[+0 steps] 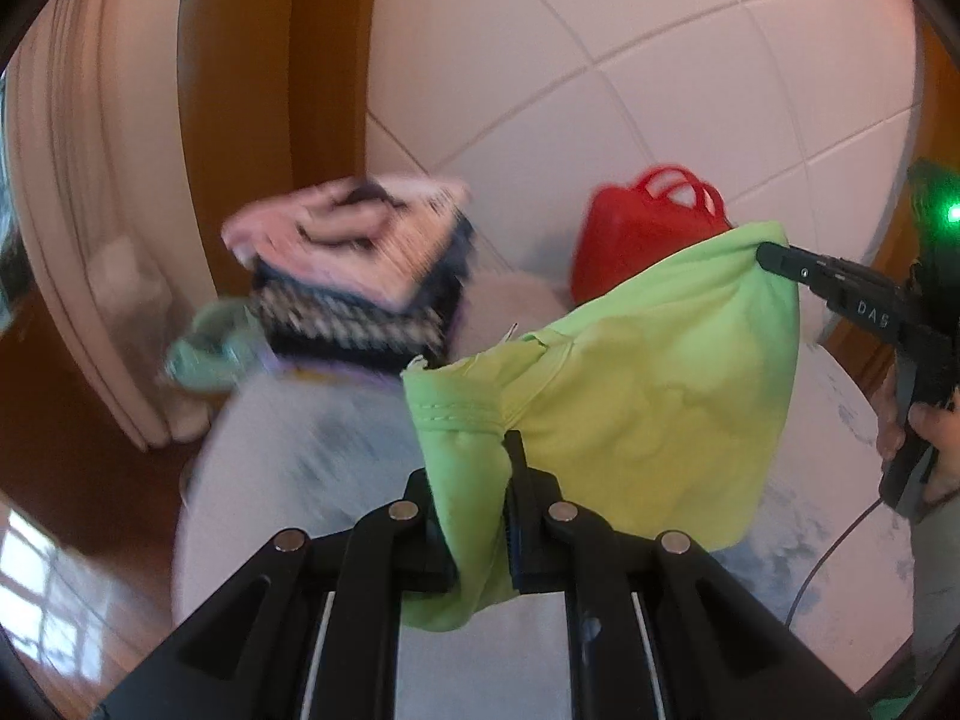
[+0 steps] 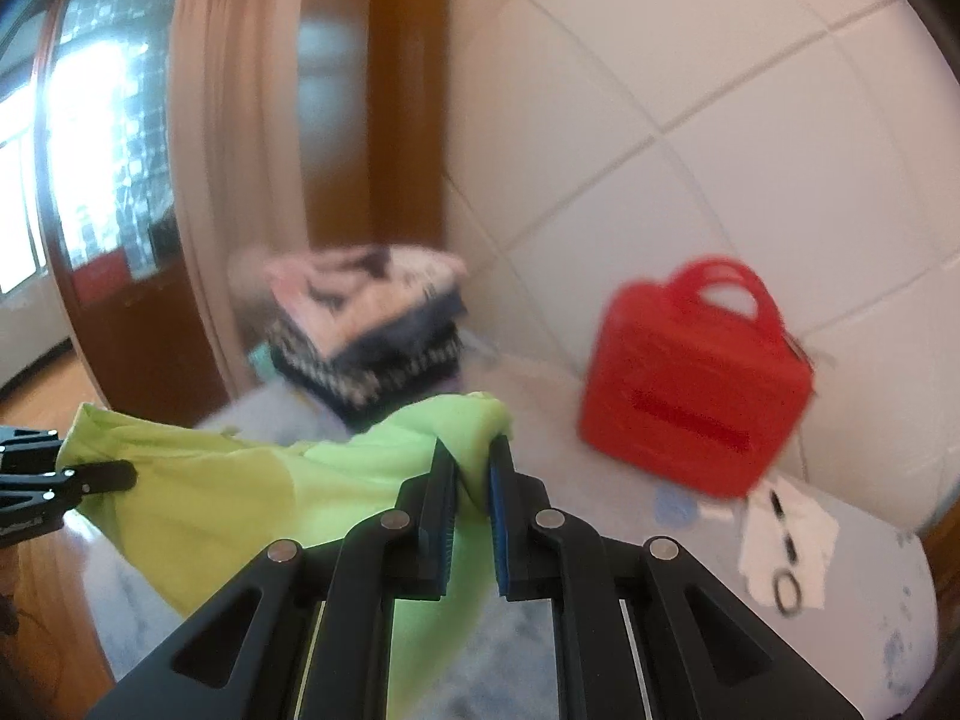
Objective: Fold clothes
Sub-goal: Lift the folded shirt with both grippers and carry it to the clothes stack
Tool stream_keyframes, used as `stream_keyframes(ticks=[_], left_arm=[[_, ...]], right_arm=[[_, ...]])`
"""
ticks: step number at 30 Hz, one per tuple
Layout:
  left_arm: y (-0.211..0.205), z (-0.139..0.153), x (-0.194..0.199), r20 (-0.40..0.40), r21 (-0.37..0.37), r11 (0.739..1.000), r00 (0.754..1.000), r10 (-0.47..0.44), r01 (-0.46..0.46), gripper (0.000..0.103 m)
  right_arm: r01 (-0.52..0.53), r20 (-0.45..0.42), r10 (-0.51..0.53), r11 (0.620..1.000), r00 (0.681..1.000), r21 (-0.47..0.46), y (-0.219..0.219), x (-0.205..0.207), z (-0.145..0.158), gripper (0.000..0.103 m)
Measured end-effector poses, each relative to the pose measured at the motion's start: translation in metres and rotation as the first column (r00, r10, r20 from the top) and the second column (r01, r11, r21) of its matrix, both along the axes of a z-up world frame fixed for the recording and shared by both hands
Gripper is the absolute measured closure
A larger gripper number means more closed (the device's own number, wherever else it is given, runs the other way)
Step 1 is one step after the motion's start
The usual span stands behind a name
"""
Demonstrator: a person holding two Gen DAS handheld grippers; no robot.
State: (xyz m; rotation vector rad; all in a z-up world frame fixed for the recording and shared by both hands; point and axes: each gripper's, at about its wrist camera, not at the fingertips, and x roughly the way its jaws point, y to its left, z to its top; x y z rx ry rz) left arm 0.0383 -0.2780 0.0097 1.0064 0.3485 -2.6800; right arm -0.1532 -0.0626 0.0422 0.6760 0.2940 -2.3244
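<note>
A lime-green garment (image 1: 648, 396) hangs stretched between my two grippers above a pale tabletop. My left gripper (image 1: 474, 468) is shut on one hemmed edge of it. My right gripper (image 2: 471, 450) is shut on the other corner; it also shows in the left wrist view (image 1: 774, 258), pinching the cloth's far tip. The garment shows in the right wrist view (image 2: 240, 480) too, with the left gripper (image 2: 120, 476) at its far end. A stack of folded clothes (image 1: 360, 276) (image 2: 366, 330) sits at the back of the table.
A red plastic case with handles (image 2: 690, 384) (image 1: 636, 228) stands by the tiled wall (image 2: 720, 120). A white paper with scissors (image 2: 786, 552) lies on the pale table (image 2: 870, 630) at right. A curtain (image 1: 78, 210) and wooden frame (image 1: 240, 90) are at left.
</note>
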Motion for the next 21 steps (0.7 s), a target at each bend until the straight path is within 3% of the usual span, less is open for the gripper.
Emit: stream_keyframes(ticks=[8,13,16,19,21], left_arm=[[-0.153,0.096,-0.045,-0.094,-0.157,0.987,0.995,-0.031,0.016,0.092],[-0.235,0.131,-0.089,-0.119,-0.103,0.994,0.991,-0.059,0.047,0.092],[-0.278,0.112,-0.127,-0.090,-0.024,0.998,0.994,-0.063,0.061,0.092],[-0.310,0.067,-0.171,-0.022,0.010,0.997,0.997,-0.077,0.077,0.088],[-0.324,0.014,-0.203,0.085,0.001,0.998,0.994,-0.064,0.064,0.077]], right_arm=[[0.027,-0.021,-0.031,0.984,0.999,-0.177,-0.126,-0.074,0.086,0.093],[0.042,-0.006,-0.044,0.974,0.999,-0.224,-0.190,-0.140,0.122,0.093],[0.067,0.044,-0.059,0.973,0.997,-0.220,-0.225,-0.188,0.122,0.093],[0.117,0.124,-0.099,0.982,0.987,-0.149,-0.255,-0.235,0.074,0.090],[0.149,0.176,-0.130,0.984,0.976,-0.097,-0.274,-0.266,0.039,0.076]])
